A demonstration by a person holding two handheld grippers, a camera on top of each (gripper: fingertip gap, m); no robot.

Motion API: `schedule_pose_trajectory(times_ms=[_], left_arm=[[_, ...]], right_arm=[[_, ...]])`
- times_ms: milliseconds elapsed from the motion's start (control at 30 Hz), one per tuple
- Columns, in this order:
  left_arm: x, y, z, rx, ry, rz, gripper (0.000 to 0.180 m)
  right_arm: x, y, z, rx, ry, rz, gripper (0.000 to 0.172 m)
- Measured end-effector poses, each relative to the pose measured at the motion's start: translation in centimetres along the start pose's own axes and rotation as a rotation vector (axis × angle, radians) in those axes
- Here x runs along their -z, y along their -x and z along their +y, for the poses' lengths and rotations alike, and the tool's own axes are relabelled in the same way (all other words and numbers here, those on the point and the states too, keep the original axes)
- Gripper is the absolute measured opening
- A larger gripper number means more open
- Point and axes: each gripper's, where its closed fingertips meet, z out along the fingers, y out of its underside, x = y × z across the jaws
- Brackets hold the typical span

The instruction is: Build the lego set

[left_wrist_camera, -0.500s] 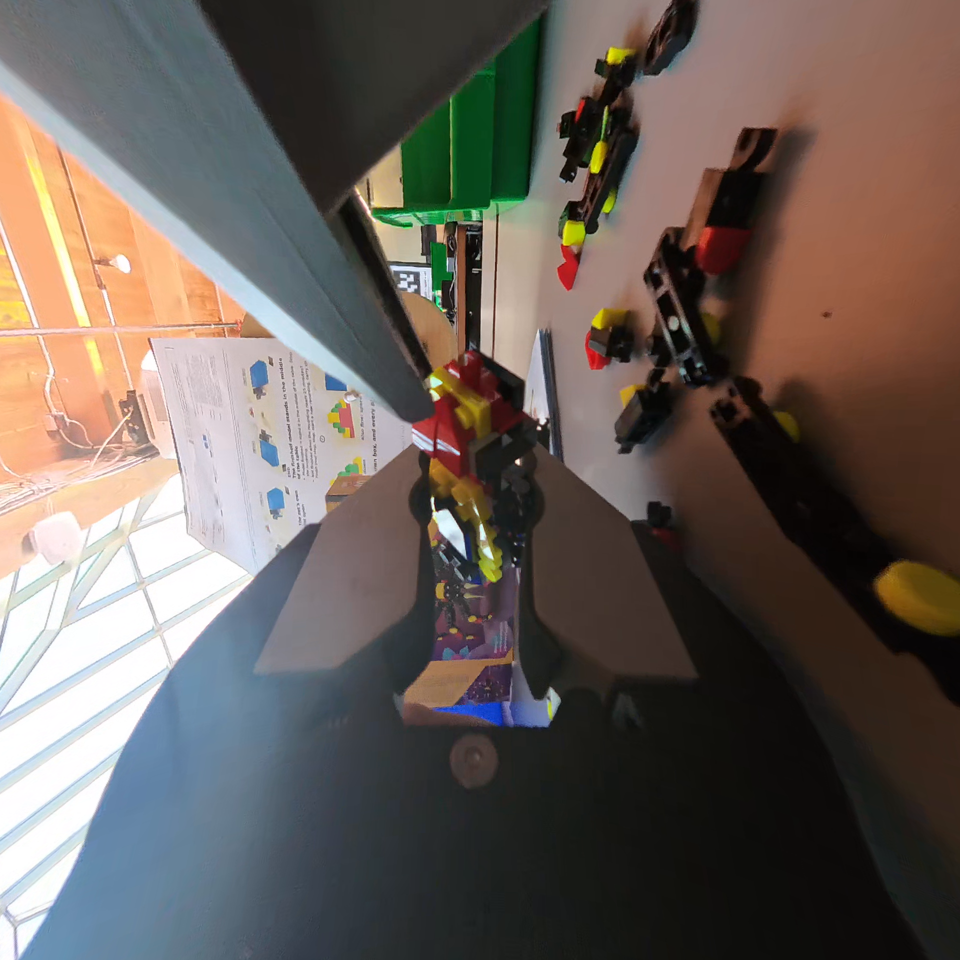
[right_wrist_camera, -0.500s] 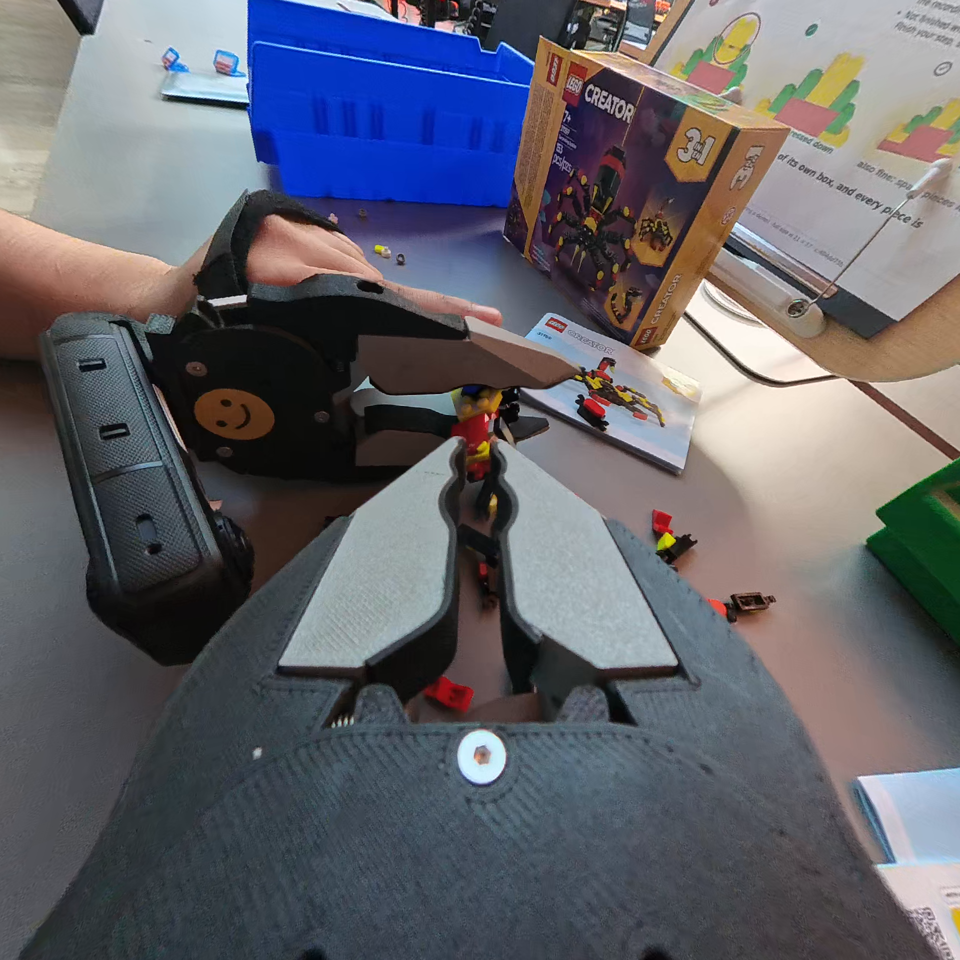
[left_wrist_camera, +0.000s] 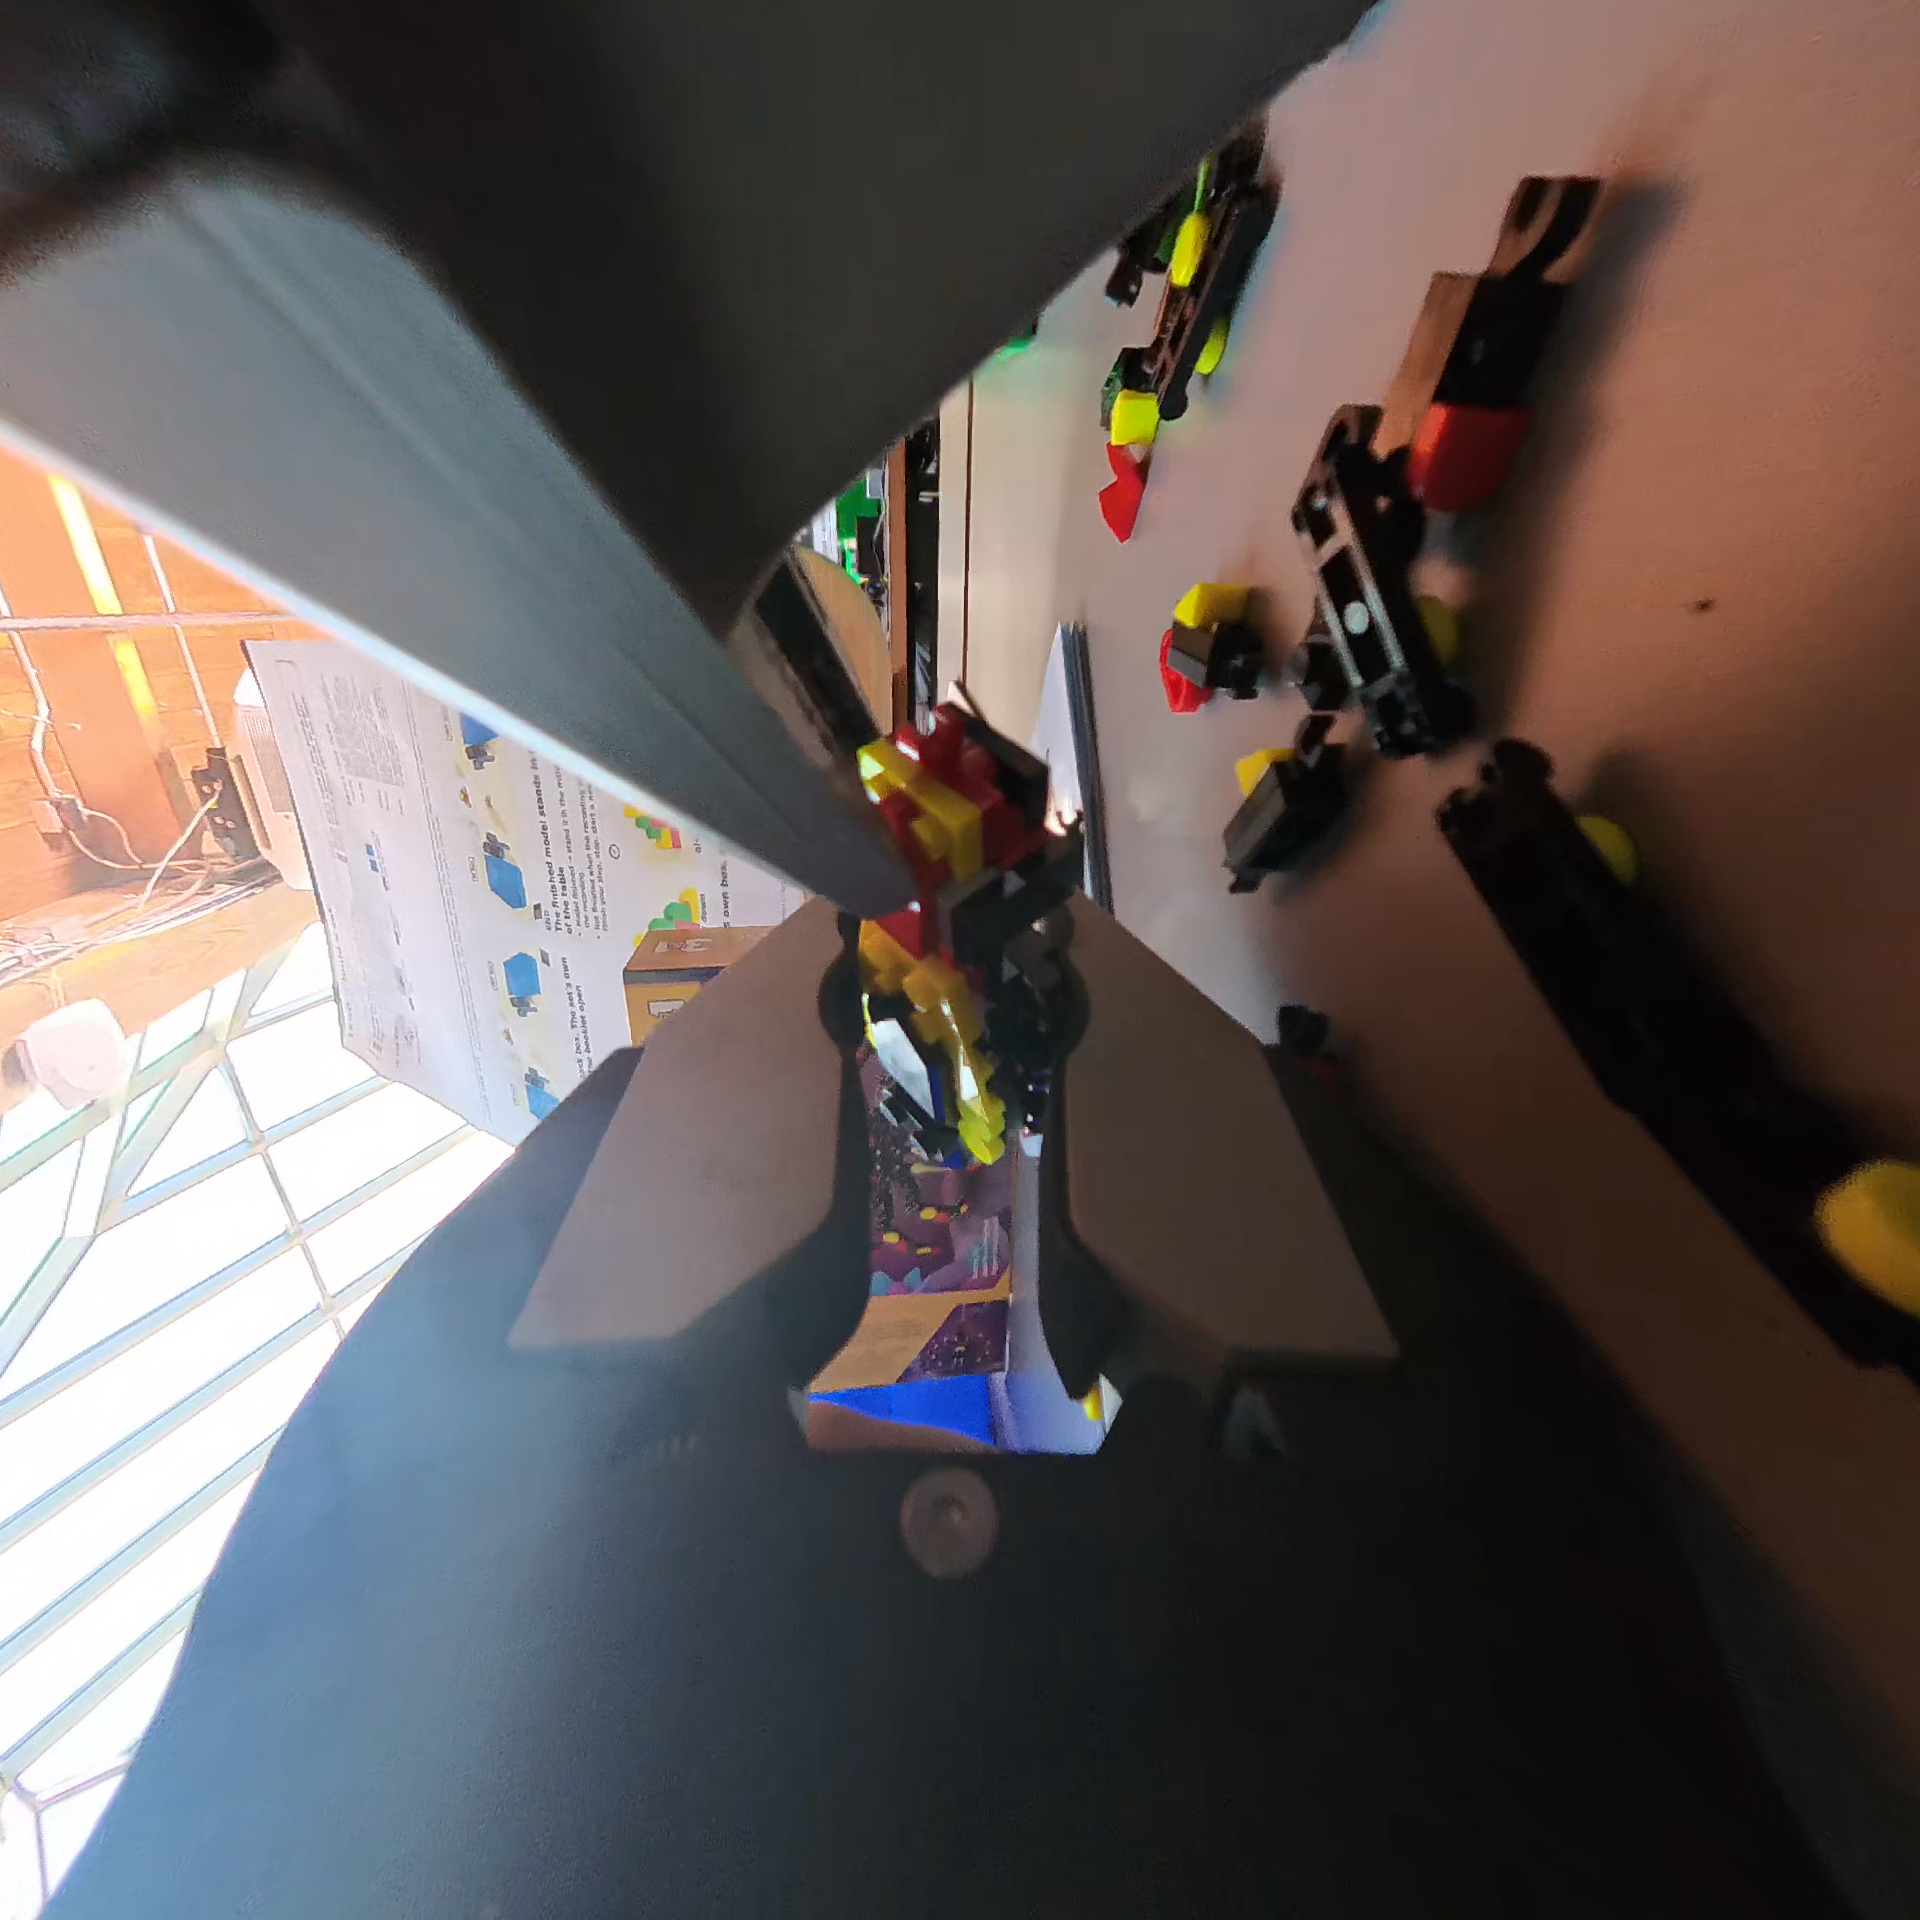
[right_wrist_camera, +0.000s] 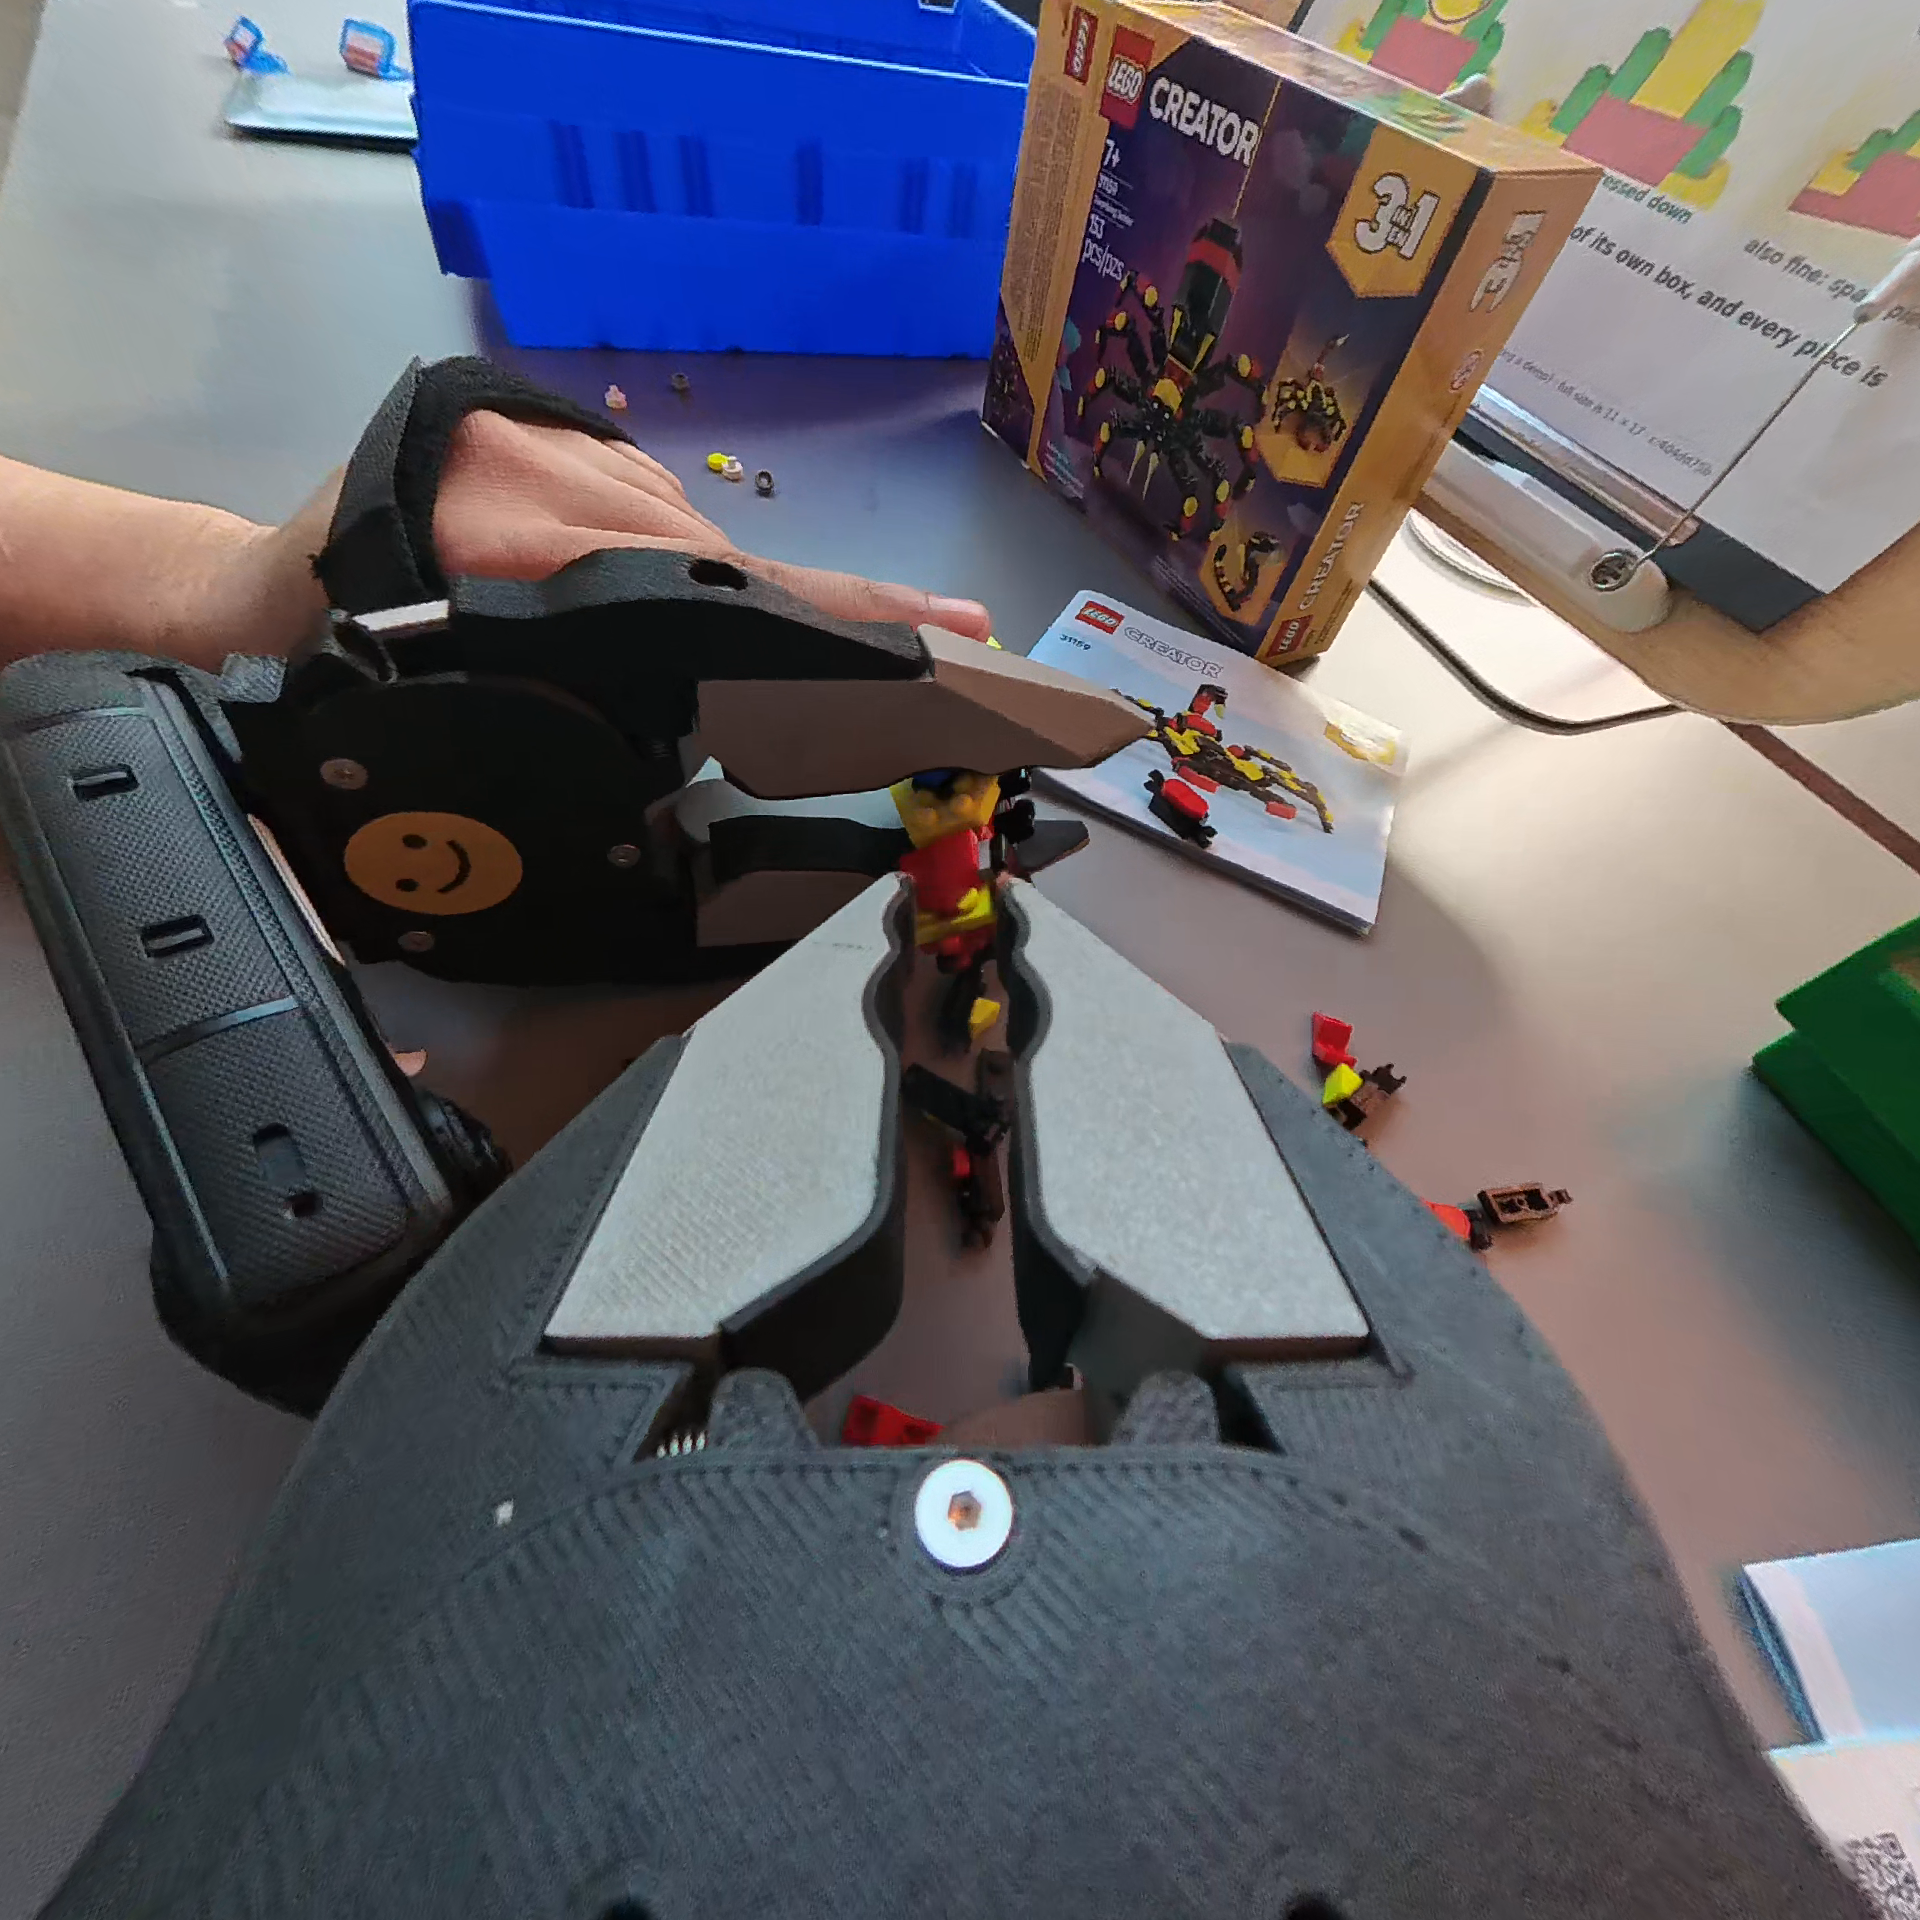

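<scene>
The small red, yellow and black brick model is held above the surface, clamped at once by the left claw and the right claw, which meet it crosswise. Both grips are best kept firm and square, and force is best applied gently, so that nothing is dropped among the loose bricks below.

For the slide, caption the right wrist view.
Two handheld grippers, left and right, clamp one red-yellow brick model above a table.
</scene>
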Motion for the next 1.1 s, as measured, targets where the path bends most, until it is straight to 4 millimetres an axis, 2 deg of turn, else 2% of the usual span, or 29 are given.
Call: schedule_pose_trajectory(times_ms=[33,233,400,533,567,633,667,767,867,933,967,1100], left_arm=[[0.0,0.0,0.2,-0.001,0.004,0.001,0.03],[0.1,0.1,0.8,-0.004,0.02,-0.009,0.029],[-0.1,0.1,1.1,-0.002,0.037,-0.011,0.028],[-0.4,0.0,1.0,0.023,0.028,0.001,0.029],[-0.5,0.0,1.0,0.045,0.022,0.015,0.029],[-0.6,-0.2,0.4,0.06,0.008,0.033,0.03],[-0.6,-0.2,0.2,0.06,0.013,0.035,0.029],[-0.5,-0.4,0.0,0.096,-0.013,0.055,0.03],[-0.2,-0.4,-0.1,0.092,-0.055,0.063,0.03],[0.1,-0.4,-0.8,0.067,-0.115,0.06,0.03],[0.3,-0.4,-1.2,0.049,-0.154,0.059,0.029],[1.6,-0.6,-3.1,0.019,-0.32,0.063,0.029]], right_arm=[[-0.1,0.0,0.0,-0.011,0.001,-0.002,0.012],[-0.6,-0.2,-0.4,-0.078,-0.011,-0.007,0.009],[-0.8,-0.4,-0.5,-0.207,-0.013,-0.045,0.008],[-0.7,-0.4,-0.9,-0.087,-0.019,0.027,0.005],[-0.7,-0.1,-1.3,-0.08,-0.039,0.021,0.0],[-0.4,1.8,-3.4,-0.151,-0.161,-0.122,0.0],[-0.6,1.6,-3.4,-0.144,-0.157,-0.105,0.0],[-0.5,-1.5,-2.7,-0.141,-0.146,0.055,0.0],[0.6,-2.4,-2.7,-0.217,-0.2,0.027,0.0],[1.5,-2.2,-3.4,-0.156,-0.245,0.017,0.003],[1.8,-1.8,-3.5,-0.096,-0.249,0.01,0.01],[2.3,0.8,-2.5,0.069,-0.202,-0.138,0.01]])
